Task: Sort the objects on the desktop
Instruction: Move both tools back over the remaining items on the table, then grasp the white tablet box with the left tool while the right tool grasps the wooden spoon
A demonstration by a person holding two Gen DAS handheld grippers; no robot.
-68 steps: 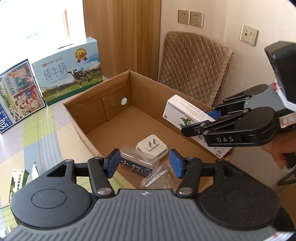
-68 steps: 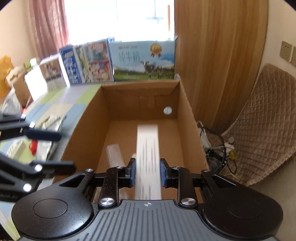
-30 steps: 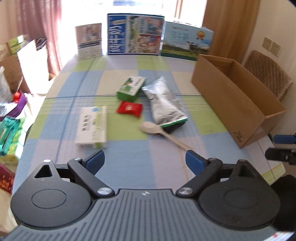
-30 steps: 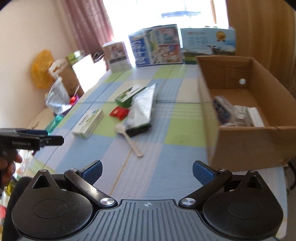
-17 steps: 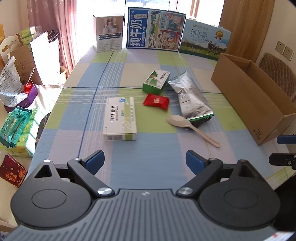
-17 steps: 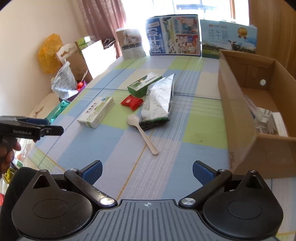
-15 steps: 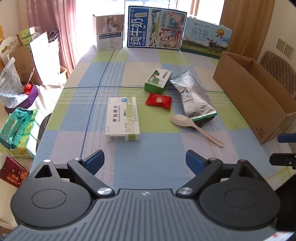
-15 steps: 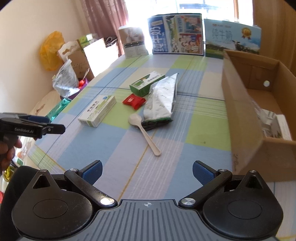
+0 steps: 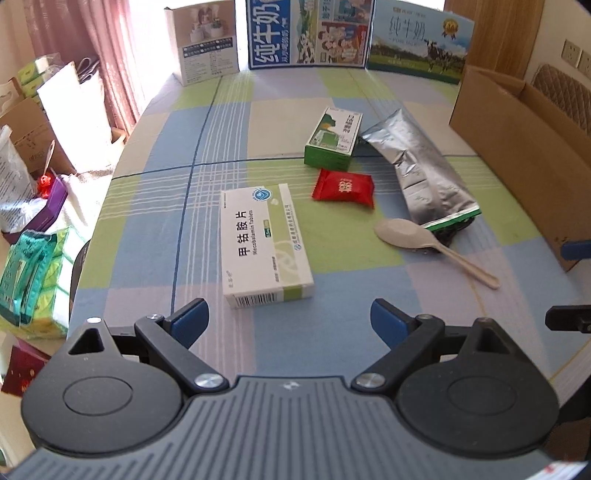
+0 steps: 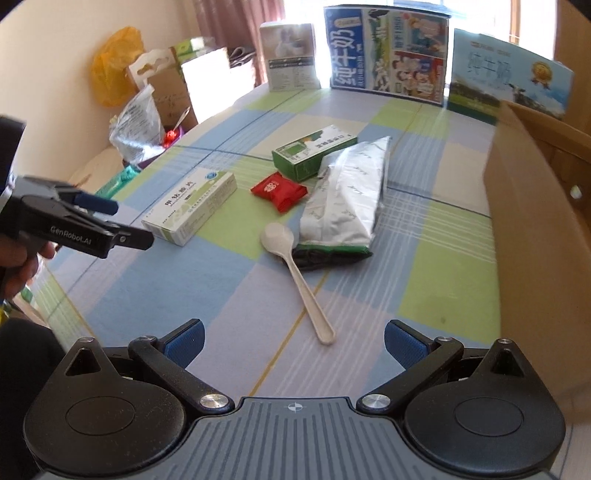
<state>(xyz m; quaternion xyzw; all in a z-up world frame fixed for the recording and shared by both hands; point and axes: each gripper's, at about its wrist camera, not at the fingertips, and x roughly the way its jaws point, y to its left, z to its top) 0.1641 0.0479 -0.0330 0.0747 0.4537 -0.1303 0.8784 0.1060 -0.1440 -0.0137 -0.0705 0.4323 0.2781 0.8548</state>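
Note:
On the checked tablecloth lie a white and green medicine box (image 9: 264,245) (image 10: 192,206), a red sachet (image 9: 343,188) (image 10: 279,191), a green box (image 9: 334,138) (image 10: 314,151), a silver foil bag (image 9: 421,173) (image 10: 347,199) and a pale spoon (image 9: 424,243) (image 10: 295,266). My left gripper (image 9: 288,325) is open and empty, just short of the medicine box; it also shows in the right wrist view (image 10: 110,221). My right gripper (image 10: 293,347) is open and empty, near the spoon's handle end. The cardboard box (image 9: 517,147) (image 10: 535,229) stands at the right.
Milk cartons and printed boxes (image 9: 310,33) (image 10: 388,51) stand along the table's far edge. Bags and packages (image 9: 33,258) (image 10: 136,125) sit on the floor left of the table. A quilted chair (image 9: 565,96) is behind the cardboard box.
Both grippers left the cardboard box, the right one letting go of its white box there, opened wide and swung back over the table. Over the last half second both moved closer to the objects.

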